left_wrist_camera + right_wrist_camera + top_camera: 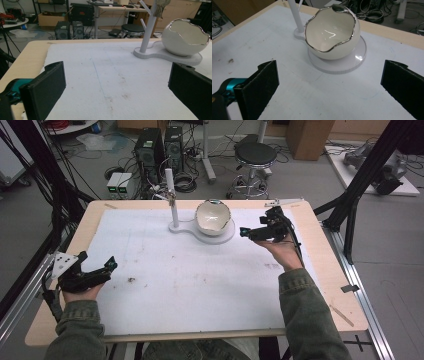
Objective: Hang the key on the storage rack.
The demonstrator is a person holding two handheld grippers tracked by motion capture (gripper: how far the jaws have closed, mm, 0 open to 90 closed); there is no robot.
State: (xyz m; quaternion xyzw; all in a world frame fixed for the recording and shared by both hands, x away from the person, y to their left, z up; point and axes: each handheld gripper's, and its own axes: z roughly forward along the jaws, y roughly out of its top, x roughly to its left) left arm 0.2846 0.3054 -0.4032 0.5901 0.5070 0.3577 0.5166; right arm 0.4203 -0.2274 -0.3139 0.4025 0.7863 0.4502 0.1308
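White egg-shaped bowl [332, 32] sits on its stand base [352, 62] far across the counter [90, 220]; my right tool [257, 232] faces it wide open and empty, my left tool [92, 275] likewise, parked clear.

1. A light wooden table [320, 265] carries a large, stained white foam sheet [190, 285] covering most of its top.
2. On the sheet stands a white stand base [220, 236], with an upright post.
3. A small dark speck [131, 280], possibly dirt, lies near the sheet's left side.
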